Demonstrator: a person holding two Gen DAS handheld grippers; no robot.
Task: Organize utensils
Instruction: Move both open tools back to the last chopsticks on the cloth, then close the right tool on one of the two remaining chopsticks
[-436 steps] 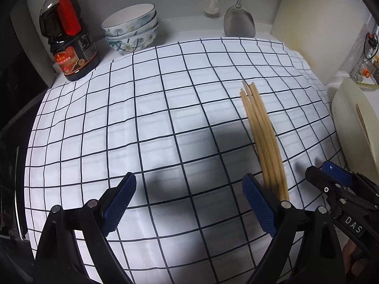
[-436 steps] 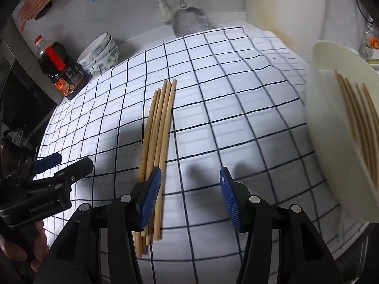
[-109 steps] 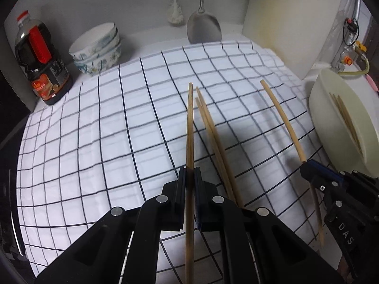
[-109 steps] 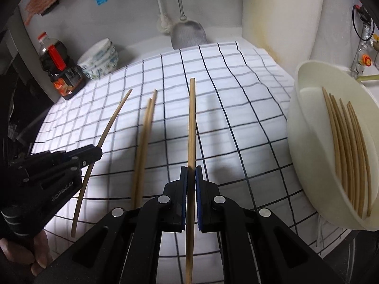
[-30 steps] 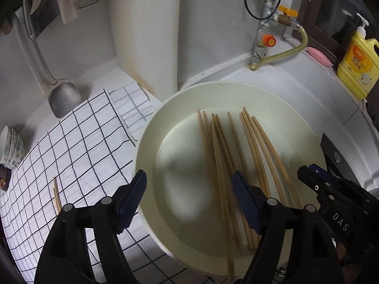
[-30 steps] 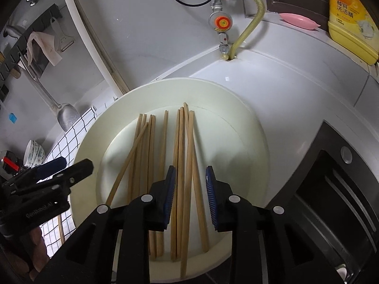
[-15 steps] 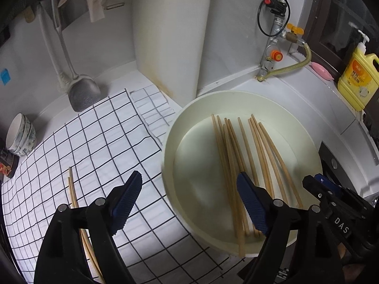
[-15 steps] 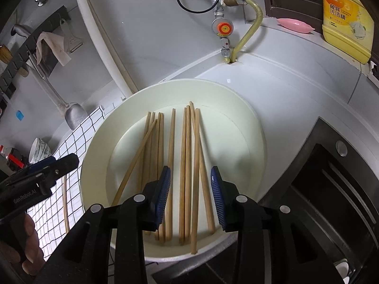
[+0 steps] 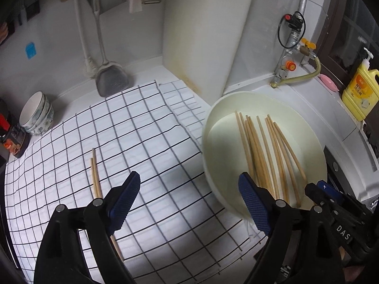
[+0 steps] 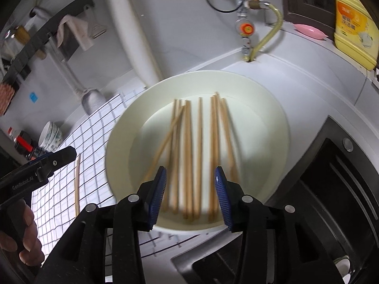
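Note:
Several wooden chopsticks (image 9: pixel 265 149) lie in a round cream basin (image 9: pixel 213 118) at the right of the counter; the chopsticks (image 10: pixel 199 146) and the basin (image 10: pixel 279 123) also show in the right wrist view. Two more chopsticks (image 9: pixel 94 172) lie on the checked cloth (image 9: pixel 142 130), seen too in the right wrist view (image 10: pixel 77 184). My left gripper (image 9: pixel 189 201) is open and empty above the cloth, left of the basin. My right gripper (image 10: pixel 189 194) is open and empty above the basin's near edge.
A metal spatula (image 9: pixel 109 80) leans on the back wall. Stacked bowls (image 9: pixel 35 113) and an oil bottle (image 9: pixel 11 137) stand at the far left. A yellow soap bottle (image 9: pixel 362 90) and a gas valve (image 9: pixel 291 47) are at the right. A dark sink (image 10: pixel 331 201) lies right of the basin.
Both grippers have pulled back and left from the basin, empty. The right gripper has opened wider. More of the checked cloth and its two chopsticks are in view.

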